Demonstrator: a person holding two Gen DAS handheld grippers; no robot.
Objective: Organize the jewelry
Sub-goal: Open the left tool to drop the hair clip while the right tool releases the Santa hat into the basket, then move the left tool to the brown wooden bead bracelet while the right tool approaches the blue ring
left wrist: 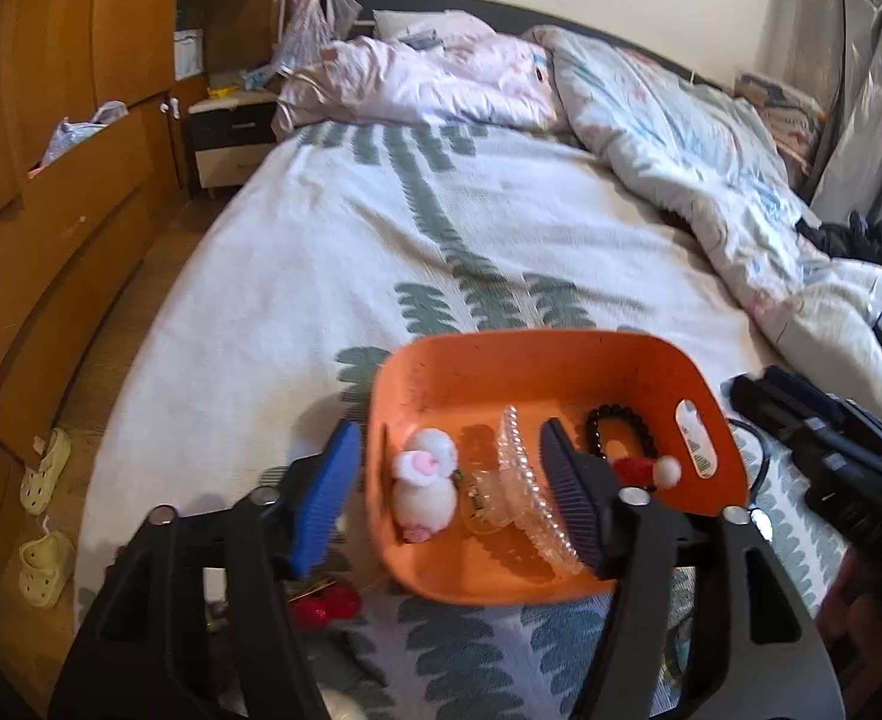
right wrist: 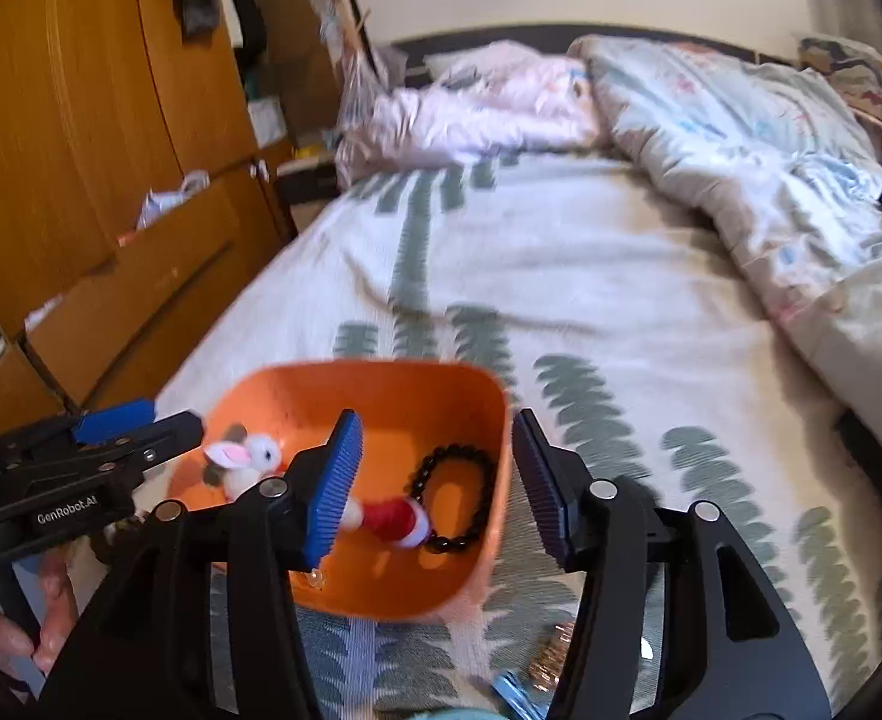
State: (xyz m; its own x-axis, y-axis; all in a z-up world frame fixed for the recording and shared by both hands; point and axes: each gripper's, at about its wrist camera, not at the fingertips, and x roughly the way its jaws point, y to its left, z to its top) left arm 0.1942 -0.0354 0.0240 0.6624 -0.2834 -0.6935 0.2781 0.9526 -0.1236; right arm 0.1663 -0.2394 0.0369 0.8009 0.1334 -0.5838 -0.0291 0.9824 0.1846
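Observation:
An orange bin (left wrist: pixel 561 354) sits on the bed. Inside lie a white plush bunny clip (left wrist: pixel 426 480), a clear claw clip (left wrist: pixel 522 480), a black bead bracelet (left wrist: pixel 621 426) and a red-and-white clip (left wrist: pixel 645 469). My left gripper (left wrist: pixel 447 498) hangs open over the bin's left wall, one pad outside and one above the contents, holding nothing. In the right wrist view my right gripper (right wrist: pixel 438 486) is open astride the bin's (right wrist: pixel 381 378) right wall, above the bracelet (right wrist: pixel 459 498) and the red-and-white clip (right wrist: pixel 393 519). The bunny clip (right wrist: pixel 249 456) lies to the left, near the left gripper (right wrist: pixel 177 415).
A red item (left wrist: pixel 327 606) lies on the leaf-patterned bedspread (left wrist: pixel 381 240) by the bin's near left corner. Gold pieces (right wrist: pixel 552 654) and a blue clip (right wrist: pixel 513 696) lie near the front edge. A rumpled quilt (left wrist: pixel 711 180) covers the right side. Wooden drawers (left wrist: pixel 51 240) stand left.

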